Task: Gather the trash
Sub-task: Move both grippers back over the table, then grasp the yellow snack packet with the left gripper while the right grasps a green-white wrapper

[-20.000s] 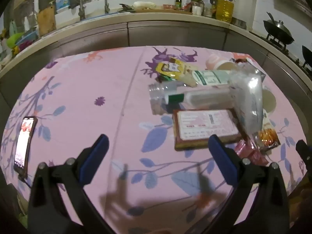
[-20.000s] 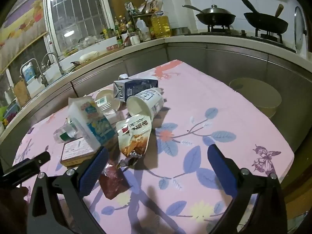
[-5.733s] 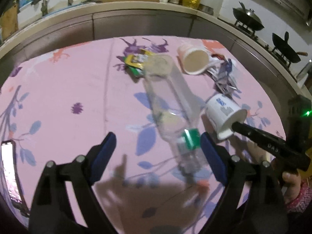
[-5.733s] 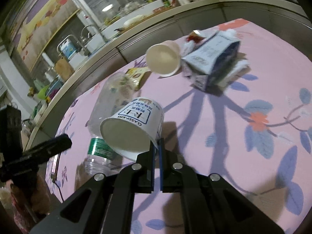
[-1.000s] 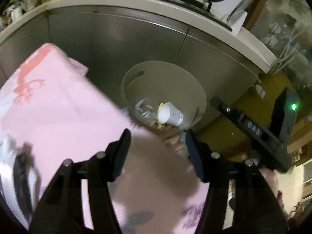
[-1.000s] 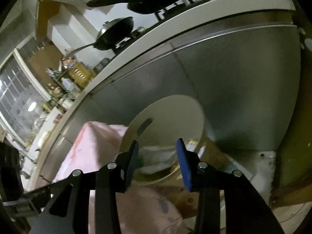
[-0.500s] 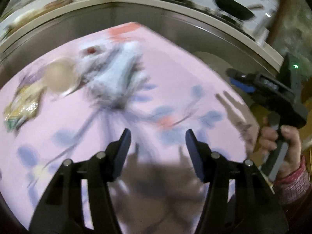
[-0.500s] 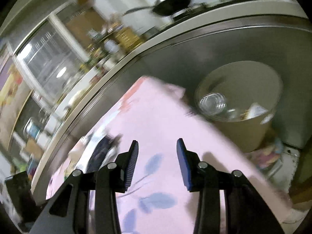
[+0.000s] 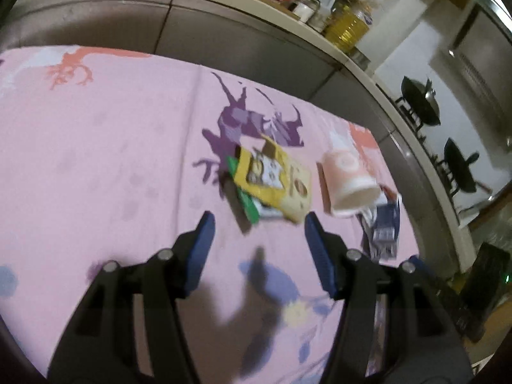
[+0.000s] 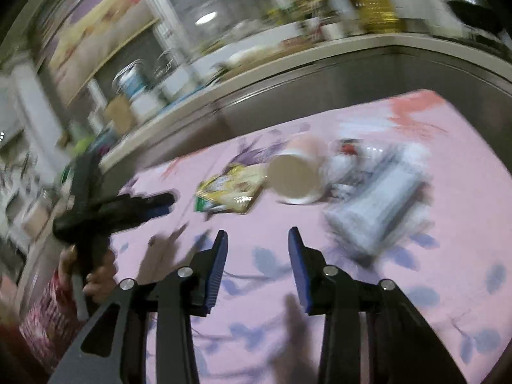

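Note:
On the pink flowered tablecloth lie a yellow snack packet over a green wrapper, a pink paper cup on its side, and a blue-and-white carton at the right. My left gripper hovers open just short of the packet, nothing between its fingers. In the blurred right wrist view the same packet, cup and carton lie beyond my right gripper. Its jaws are closing with nothing between them. The left gripper shows there at the left, held by a hand.
A grey counter curves behind the table, with bottles and an oil jug on top. Black pans sit on the stove at the right. The other gripper's body shows at the right edge. A sink and shelves blur at the back.
Both views have swung from the bin by the counter back over the table. The packet, cup and carton now lie just ahead of both grippers.

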Demonstrator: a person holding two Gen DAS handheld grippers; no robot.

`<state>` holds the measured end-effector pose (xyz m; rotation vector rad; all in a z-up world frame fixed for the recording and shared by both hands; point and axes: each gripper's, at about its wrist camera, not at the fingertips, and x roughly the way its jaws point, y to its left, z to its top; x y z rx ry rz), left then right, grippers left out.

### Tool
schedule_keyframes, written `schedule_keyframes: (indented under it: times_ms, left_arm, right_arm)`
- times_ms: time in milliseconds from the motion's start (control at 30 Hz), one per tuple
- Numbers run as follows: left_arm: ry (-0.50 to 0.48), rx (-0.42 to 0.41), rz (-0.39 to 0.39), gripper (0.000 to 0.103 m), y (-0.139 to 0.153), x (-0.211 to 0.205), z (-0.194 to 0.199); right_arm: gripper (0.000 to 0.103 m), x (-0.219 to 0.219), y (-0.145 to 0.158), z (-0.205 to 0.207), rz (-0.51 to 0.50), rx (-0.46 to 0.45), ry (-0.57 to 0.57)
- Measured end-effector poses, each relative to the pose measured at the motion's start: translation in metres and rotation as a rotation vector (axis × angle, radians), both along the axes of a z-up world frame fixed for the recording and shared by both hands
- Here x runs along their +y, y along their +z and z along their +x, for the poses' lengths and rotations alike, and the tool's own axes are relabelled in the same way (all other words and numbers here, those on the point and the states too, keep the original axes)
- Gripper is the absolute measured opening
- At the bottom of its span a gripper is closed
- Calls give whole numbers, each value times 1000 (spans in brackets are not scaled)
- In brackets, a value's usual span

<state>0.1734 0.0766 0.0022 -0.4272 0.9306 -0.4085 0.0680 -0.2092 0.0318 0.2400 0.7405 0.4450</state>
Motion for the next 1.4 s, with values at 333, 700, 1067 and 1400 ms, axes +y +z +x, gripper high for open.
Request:
schedule_keyframes:
  times_ms: [333, 700, 1067, 1400]
  left_arm:
    - [-66, 83, -132, 0, -42, -7, 44]
    - [-32, 82, -160, 0, -51, 54, -45]
    - [32, 24, -86, 32, -33, 79, -86]
    - [-43, 16, -111, 52, -34, 60, -77]
  right_arm:
    - [35, 70, -38, 97, -9, 186, 32]
    - [35, 84, -37, 71, 66, 200, 95]
    - [35, 94, -28, 50, 135, 200, 165]
    - [35, 84, -31, 54, 270, 273, 157]
